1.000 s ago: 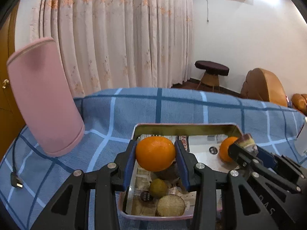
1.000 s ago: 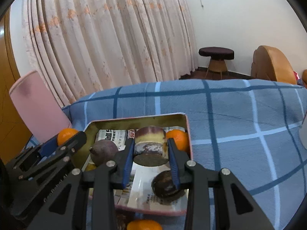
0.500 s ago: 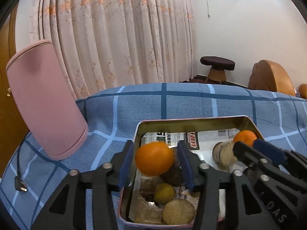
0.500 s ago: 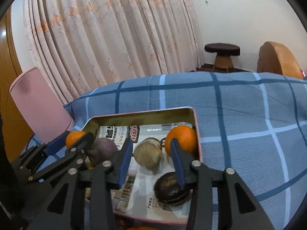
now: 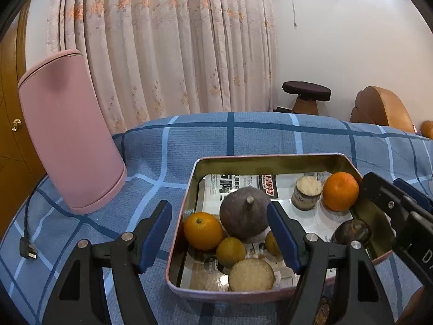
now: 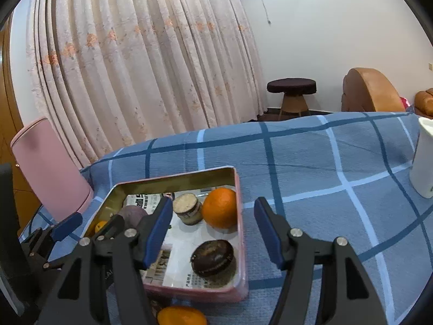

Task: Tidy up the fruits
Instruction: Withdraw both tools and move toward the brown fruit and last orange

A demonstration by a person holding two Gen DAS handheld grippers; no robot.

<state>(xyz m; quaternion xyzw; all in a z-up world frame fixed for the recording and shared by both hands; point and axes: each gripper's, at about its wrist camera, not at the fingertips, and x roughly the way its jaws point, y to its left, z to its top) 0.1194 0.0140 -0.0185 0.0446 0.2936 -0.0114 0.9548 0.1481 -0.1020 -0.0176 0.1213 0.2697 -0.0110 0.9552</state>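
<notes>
A pink-rimmed tin tray [image 5: 265, 158] lined with newspaper sits on the blue checked cloth. It holds an orange [image 5: 203, 231] at its left, a round purple fruit [image 5: 245, 218], a cut half [image 5: 251, 270], a small cut piece [image 5: 307, 196], a second orange [image 5: 340, 191] and a dark fruit [image 5: 351, 233]. My left gripper [image 5: 219, 216] hovers over the tray's near left, jaws opening, pads touching nothing. My right gripper [image 6: 213, 211] stands over the tray's [image 6: 176, 178] right side, jaws opening and empty, with the orange [image 6: 220, 211] and the cut piece [image 6: 188, 208] lying beyond.
A tall pink cylinder [image 5: 70, 151] stands left of the tray, with a black cable plug [image 5: 27, 249] near it. A white cup [image 6: 423, 159] stands at the far right. Another orange [image 6: 181, 315] lies on the cloth just in front of the tray.
The left gripper let go of its orange, which now lies in the tray's left. The right gripper let go of the cut piece, now beside the right orange. Both jaws spread wider.
</notes>
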